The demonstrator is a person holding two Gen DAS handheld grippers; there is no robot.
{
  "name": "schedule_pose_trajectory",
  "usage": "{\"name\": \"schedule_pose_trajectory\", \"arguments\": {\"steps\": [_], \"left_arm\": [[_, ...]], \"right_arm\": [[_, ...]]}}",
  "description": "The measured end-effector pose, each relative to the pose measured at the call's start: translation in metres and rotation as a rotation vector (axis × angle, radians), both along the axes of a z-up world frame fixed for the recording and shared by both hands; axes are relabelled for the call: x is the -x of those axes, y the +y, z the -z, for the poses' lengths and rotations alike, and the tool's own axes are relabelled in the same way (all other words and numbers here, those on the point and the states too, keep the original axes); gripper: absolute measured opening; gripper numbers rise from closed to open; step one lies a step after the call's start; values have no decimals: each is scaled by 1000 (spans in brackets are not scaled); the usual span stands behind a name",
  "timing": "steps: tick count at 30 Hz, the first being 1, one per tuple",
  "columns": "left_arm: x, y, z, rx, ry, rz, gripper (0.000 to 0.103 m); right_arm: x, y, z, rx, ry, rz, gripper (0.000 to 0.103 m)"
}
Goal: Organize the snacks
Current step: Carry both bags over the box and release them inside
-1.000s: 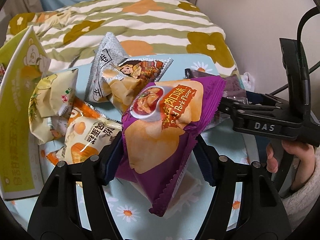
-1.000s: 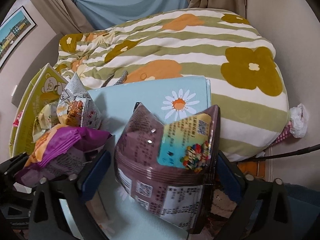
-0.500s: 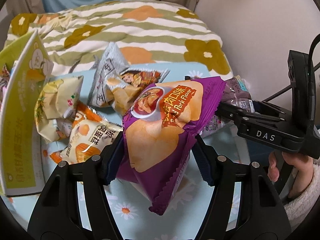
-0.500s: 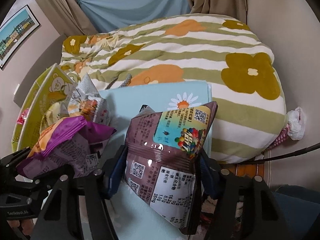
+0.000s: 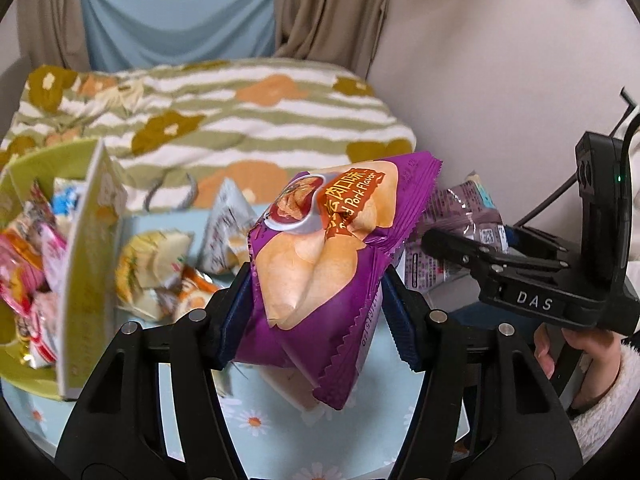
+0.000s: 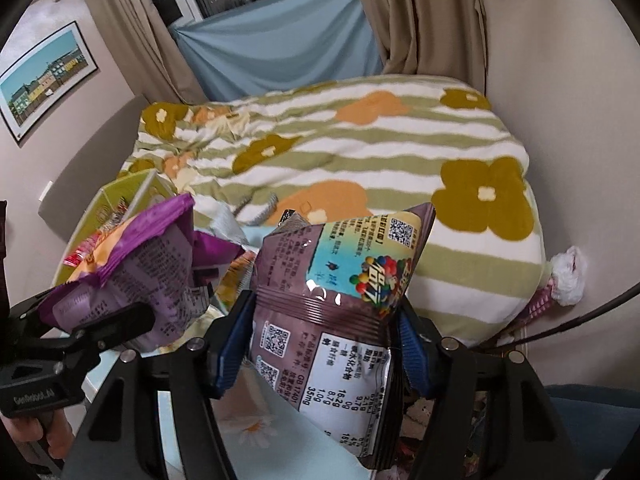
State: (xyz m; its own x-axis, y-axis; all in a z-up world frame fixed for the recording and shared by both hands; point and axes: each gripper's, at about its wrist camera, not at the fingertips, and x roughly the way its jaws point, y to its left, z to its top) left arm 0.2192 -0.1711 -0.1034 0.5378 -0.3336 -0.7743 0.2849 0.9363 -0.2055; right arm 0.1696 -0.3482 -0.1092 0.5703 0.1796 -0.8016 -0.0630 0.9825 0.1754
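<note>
My left gripper is shut on a purple pork-flavour chip bag, held in the air above the daisy-print cloth. My right gripper is shut on a brown candy bag, also lifted. The candy bag shows in the left wrist view, and the purple bag in the right wrist view. A yellow-green box on the left holds several snack packs. A yellow pack, an orange pack and a silver pack lie on the cloth.
A striped flower blanket covers the bed behind the cloth. A beige wall is at the right. Curtains and a blue sheet hang at the back. A cable runs at the right.
Both grippers have risen with their bags and now look more level, so the curtains and window show. The box's inside has come into view on the left.
</note>
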Motion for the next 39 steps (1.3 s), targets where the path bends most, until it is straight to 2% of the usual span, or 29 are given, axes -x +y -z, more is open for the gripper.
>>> {"name": "schedule_pose_trajectory", "arguments": {"steps": [8,17,26,32,33,35,36,39], "left_arm": [[4,62,-45,23,-94,-64,60],[-24,179,-71,13,-125,-167,60],[-77,298,-51,-43,-72,-228,60],[-120,340,-16,-101,-27,-200,60],[-127,345,-9,-102,-18,-194,62],[-133,350,-1,-95,-11,-181,77],[-132,351,0,-95,-10,-183,100],[-124,357,1,-74,-23,-193,103]], "right_arm": [[-5,51,-43,-4,-80,-52,62],[-36,147,-63,-50,-122,-130,62],[-76,252,-50,-87,-90,-154,62],[-98,301,-25,-88,-35,-119,62],[-100,306,-19,-88,-23,-114,62],[-105,316,-9,-81,0,-106,62],[-106,321,-5,-75,11,-104,62],[-106,329,6,-65,36,-101,62]]}}
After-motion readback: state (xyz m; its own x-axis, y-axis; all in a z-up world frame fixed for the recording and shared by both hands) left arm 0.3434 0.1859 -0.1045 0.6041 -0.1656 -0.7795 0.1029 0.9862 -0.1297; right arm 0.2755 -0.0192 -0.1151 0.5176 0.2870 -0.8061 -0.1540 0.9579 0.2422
